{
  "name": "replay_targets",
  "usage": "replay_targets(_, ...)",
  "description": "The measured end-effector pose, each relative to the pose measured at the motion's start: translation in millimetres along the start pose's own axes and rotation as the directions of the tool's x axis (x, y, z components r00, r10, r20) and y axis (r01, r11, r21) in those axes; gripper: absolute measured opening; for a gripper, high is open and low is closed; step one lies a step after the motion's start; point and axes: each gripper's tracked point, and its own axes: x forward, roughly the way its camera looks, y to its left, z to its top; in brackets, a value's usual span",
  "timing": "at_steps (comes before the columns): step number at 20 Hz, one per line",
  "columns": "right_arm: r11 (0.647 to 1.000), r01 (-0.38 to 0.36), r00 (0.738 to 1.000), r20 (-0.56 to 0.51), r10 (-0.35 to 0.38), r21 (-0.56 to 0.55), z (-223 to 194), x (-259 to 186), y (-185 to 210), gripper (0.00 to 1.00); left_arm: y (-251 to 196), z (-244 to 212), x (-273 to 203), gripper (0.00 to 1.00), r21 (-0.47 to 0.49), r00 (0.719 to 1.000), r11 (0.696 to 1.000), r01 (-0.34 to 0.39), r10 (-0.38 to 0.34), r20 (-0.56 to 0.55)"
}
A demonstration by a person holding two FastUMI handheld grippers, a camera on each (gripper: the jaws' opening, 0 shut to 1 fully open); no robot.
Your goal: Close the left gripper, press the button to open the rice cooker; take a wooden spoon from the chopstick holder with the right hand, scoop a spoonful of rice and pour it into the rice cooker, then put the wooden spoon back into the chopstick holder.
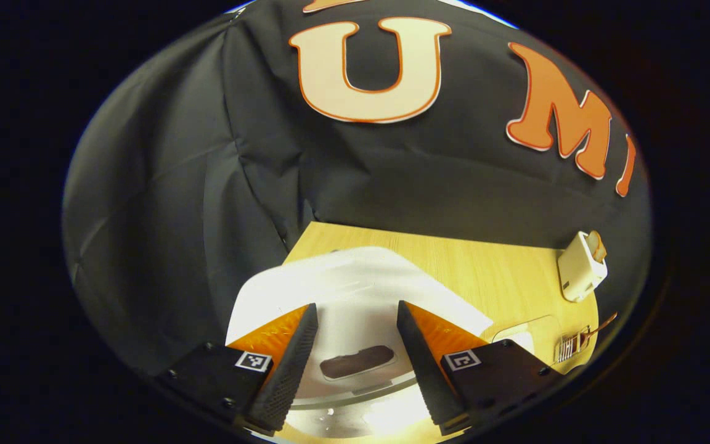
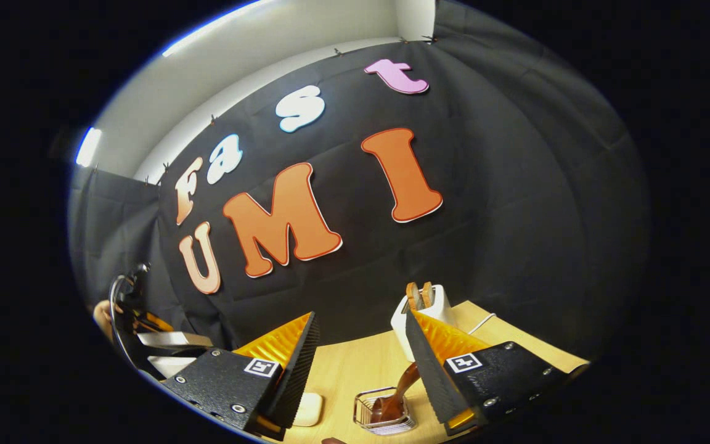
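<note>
Both sets of jaws stand released, gripping nothing. In the left gripper view, the left gripper (image 1: 355,364) hangs just above the white rice cooker (image 1: 355,290), its two fingers spread to either side of the dark oval button (image 1: 356,362) on the lid; whether they touch the lid I cannot tell. The cooker sits at the near left of the wooden surface (image 1: 484,271), with a white toaster (image 1: 582,266) far to the right and a wire chopstick holder (image 1: 571,346) nearer on the right.

In the right gripper view, the right gripper (image 2: 361,370) hovers above the surface with the chopstick holder (image 2: 384,412) just below and between its fingers. The wooden spoon (image 2: 401,391) stands tilted in that holder, its handle leaning up toward the right finger. The toaster (image 2: 421,314) stands farther back, and the left gripper (image 2: 145,339) shows well to the left.
</note>
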Motion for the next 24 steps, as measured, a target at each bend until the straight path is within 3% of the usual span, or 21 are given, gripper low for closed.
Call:
replay_targets(3, 1.000, 0.006, 1.000, 0.006, -0.007, 0.008, -4.4, -1.0, -5.1, 0.83, -11.8, -62.4, 16.6, 0.84, 0.012, 0.997, 1.000, 0.012, -0.011, -0.081)
replay_targets(4, 1.000, 0.006, 1.000, 0.004, -0.006, 0.005, -5.3, -1.6, -5.5, 0.83, -11.4, -45.1, 12.5, 0.85, 0.037, 0.999, 0.999, 0.010, -0.011, 0.030)
replay_targets(5, 1.000, 0.007, 1.000, 0.000, -0.007, 0.006, -5.2, -1.6, -4.3, 0.83, -14.9, -54.6, 13.3, 0.85, 0.029, 1.000, 1.000, 0.004, -0.003, -0.020)
replay_targets(10, 0.999, 0.005, 1.000, 0.016, -0.004, -0.042, -5.2, -1.2, 6.3, 0.83, -15.5, -52.8, 4.4, 0.84, -0.001, 1.000, 1.000, -0.010, 0.010, 0.009)
replay_targets(15, 0.996, 0.000, 1.000, 0.014, 0.001, -0.093, -11.6, -1.6, 22.1, 0.83, -13.2, -44.9, -1.1, 0.86, -0.048, 0.992, 0.999, -0.008, 0.014, 0.127)
replay_targets(19, 0.989, 0.000, 1.000, 0.014, 0.002, -0.148, -16.5, 1.8, 34.2, 0.83, -17.7, -17.0, -15.5, 0.86, -0.014, 0.938, 0.999, -0.029, 0.032, 0.345)
replay_targets(24, 0.973, -0.012, 0.999, 0.029, 0.019, -0.231, -20.6, 6.0, 59.3, 0.83, -28.5, 9.6, -32.5, 0.85, 0.036, 0.838, 0.998, -0.042, 0.016, 0.545)
